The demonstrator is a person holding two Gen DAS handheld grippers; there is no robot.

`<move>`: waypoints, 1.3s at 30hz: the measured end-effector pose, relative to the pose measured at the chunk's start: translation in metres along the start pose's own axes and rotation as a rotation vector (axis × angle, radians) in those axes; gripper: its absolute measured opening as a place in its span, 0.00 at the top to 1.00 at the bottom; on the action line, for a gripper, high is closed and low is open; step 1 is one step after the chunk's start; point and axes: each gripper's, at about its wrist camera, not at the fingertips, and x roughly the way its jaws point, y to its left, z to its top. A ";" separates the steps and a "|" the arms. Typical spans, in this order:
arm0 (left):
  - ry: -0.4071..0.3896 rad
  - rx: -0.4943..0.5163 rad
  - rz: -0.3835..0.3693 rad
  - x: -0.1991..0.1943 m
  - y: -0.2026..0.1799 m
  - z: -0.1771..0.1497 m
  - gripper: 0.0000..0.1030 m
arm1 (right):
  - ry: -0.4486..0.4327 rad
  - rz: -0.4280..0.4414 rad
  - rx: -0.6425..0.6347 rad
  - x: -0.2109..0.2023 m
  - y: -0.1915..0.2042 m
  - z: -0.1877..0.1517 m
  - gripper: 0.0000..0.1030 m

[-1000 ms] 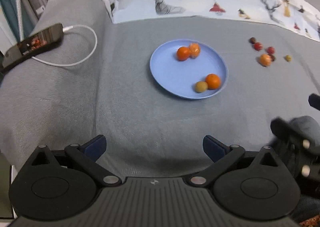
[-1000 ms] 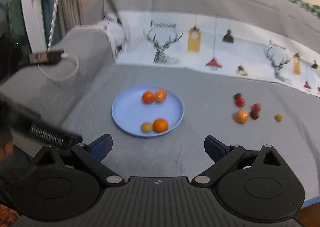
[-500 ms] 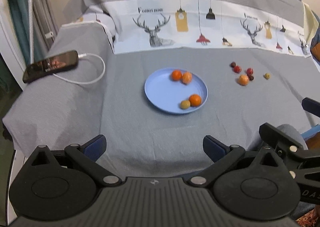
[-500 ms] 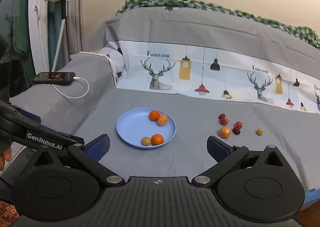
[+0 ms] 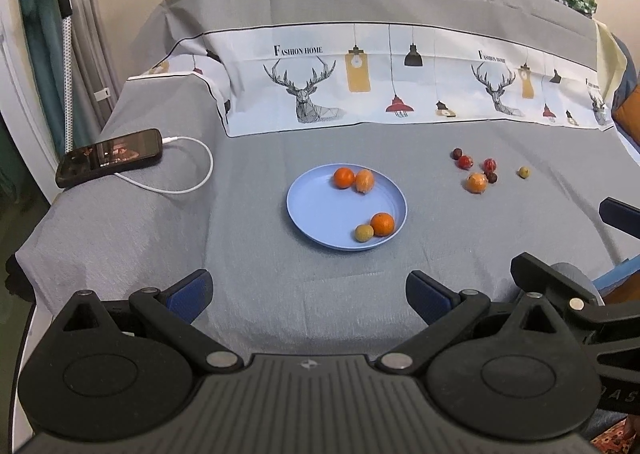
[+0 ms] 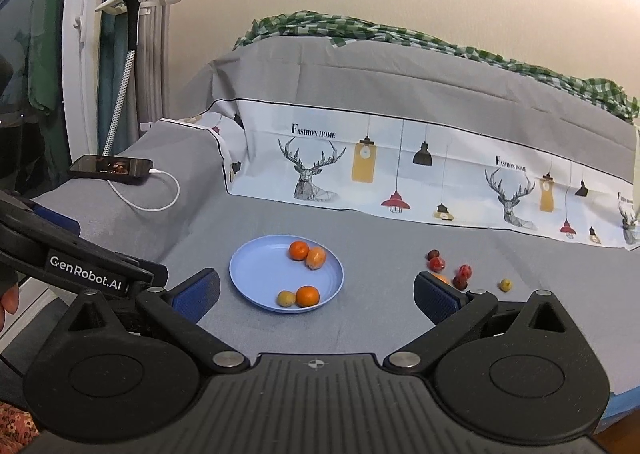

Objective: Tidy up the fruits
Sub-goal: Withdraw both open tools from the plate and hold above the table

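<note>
A blue plate (image 5: 316, 209) (image 6: 256, 270) sits mid-bed on the grey cover. It holds two orange fruits at its far side (image 5: 344, 177) and an orange fruit (image 5: 382, 223) beside a small yellow-brown one (image 5: 364, 233) at its near side. To its right, loose on the cover, lie an orange fruit (image 5: 477, 182), several small red fruits (image 5: 465, 162) and a small yellow one (image 5: 524, 172). My left gripper (image 5: 308, 292) and right gripper (image 6: 316, 294) are both open and empty, held well back from the plate.
A black phone (image 5: 110, 157) (image 6: 112, 165) on a white charging cable (image 5: 192, 181) lies at the left of the bed. A deer-printed cloth band (image 5: 400, 77) runs across the back. The bed's front edge is just ahead of the grippers.
Both grippers have pulled back and risen, so the plate and fruits look smaller and farther. Both stayed open and empty. The fruits have not moved.
</note>
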 end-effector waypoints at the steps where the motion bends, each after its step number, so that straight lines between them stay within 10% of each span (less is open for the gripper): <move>1: -0.001 -0.002 0.001 0.000 0.000 0.000 0.00 | -0.002 0.000 -0.002 -0.001 0.000 0.000 0.01; 39: 0.064 0.002 0.030 0.023 0.002 0.000 0.00 | 0.054 0.035 0.023 0.021 -0.003 -0.006 0.01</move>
